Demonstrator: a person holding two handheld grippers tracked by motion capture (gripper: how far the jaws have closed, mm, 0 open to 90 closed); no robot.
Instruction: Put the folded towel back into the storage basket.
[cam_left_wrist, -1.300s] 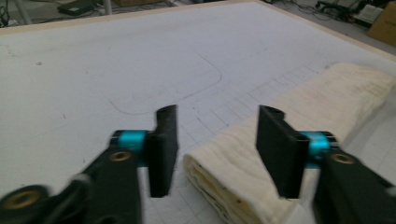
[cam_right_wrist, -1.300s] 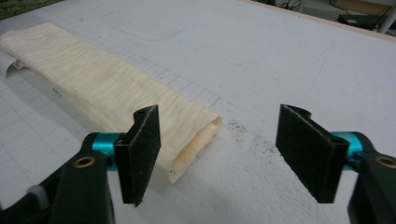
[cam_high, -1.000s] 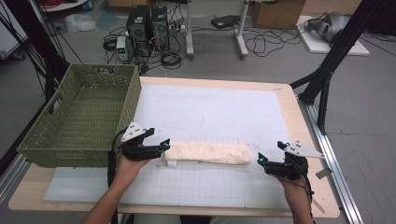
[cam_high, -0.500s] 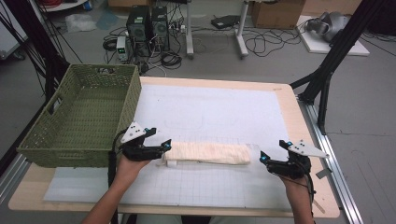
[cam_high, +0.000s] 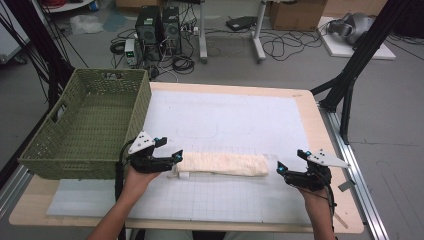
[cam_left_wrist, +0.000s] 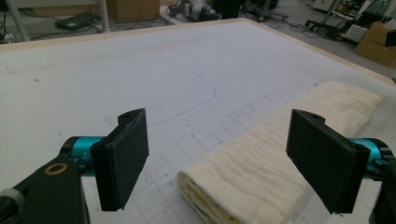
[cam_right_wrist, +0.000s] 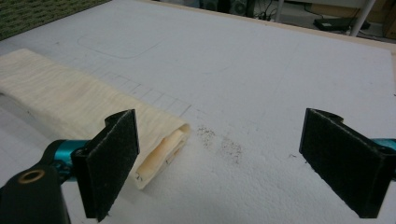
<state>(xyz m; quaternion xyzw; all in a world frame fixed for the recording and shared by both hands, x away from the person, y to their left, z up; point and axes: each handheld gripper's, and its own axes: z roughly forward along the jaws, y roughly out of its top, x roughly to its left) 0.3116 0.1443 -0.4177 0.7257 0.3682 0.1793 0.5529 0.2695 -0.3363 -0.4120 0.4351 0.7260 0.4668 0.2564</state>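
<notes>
A folded cream towel (cam_high: 222, 164) lies flat as a long strip on the white gridded mat (cam_high: 225, 120) near the person's edge of the wooden table (cam_high: 320, 130), running left to right between the two grippers. Left gripper (cam_high: 176, 156) sits at the towel's left end, jaws spread wide; in the left gripper view the folded end of the towel (cam_left_wrist: 261, 172) lies between the two black pads (cam_left_wrist: 122, 156), nearer the far-side pad, with neither pad touching the cloth — the layered edge of the fold faces the camera. Right gripper (cam_high: 281, 169) rests just off the towel's right end, also wide open; in the right gripper view the towel's end (cam_right_wrist: 93, 112) shows its open layers just behind the near pad (cam_right_wrist: 112, 161), and the gap between the pads is mostly over bare mat, where a small patch of dark specks (cam_right_wrist: 219, 142) marks the surface. Both grippers are held low over the mat, a forearm entering from the bottom of the high view behind each. A green woven basket (cam_high: 45, 145) stands on the table's left side, just beside the left gripper and apart from the towel. The mat carries a faint drawn outline of a rounded rectangle (cam_high: 197, 131) beyond the towel.
</notes>
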